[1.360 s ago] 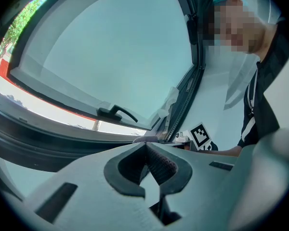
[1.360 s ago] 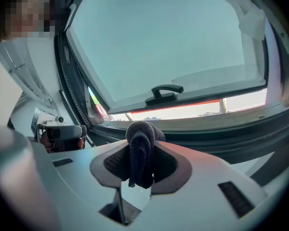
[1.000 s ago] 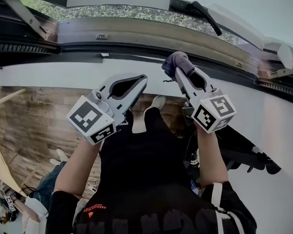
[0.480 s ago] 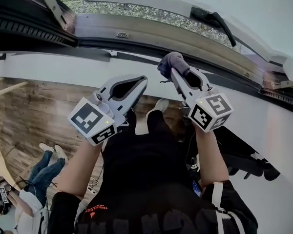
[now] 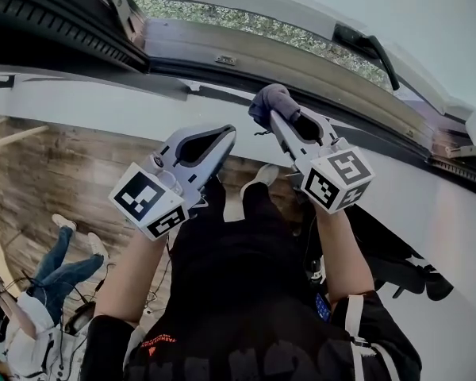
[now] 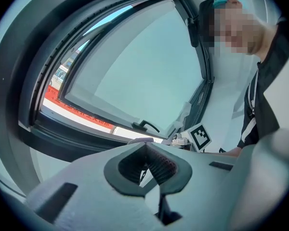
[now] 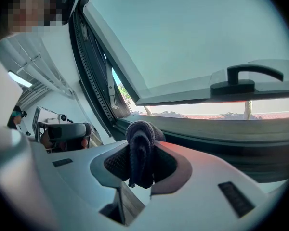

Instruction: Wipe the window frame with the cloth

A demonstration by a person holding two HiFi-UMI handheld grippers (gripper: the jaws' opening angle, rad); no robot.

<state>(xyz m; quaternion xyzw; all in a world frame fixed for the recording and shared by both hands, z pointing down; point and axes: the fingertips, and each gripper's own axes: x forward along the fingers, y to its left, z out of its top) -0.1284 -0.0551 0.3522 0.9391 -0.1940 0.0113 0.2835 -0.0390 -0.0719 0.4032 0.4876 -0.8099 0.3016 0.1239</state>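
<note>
A bunched dark grey cloth (image 5: 272, 100) (image 7: 141, 150) sticks out of my right gripper (image 5: 271, 114) (image 7: 140, 141), whose jaws are shut on it. It hovers just short of the dark lower window frame (image 5: 222, 86) (image 7: 221, 138), and I cannot tell whether the cloth touches it. My left gripper (image 5: 222, 136) (image 6: 145, 148) is to its left, lower, over the white sill (image 5: 79, 105), shut with nothing in it. The opened sash with its black handle (image 5: 373, 48) (image 7: 245, 76) tilts outward above.
A metal stay arm (image 5: 123, 10) holds the sash at upper left. The person's black-clothed body and legs fill the space below the grippers, over a wooden floor (image 5: 55, 173). Another person's legs in jeans (image 5: 59, 264) stand at lower left.
The view has swung left along the window. Both grippers kept their spacing; the right one with the cloth edged slightly left along the frame.
</note>
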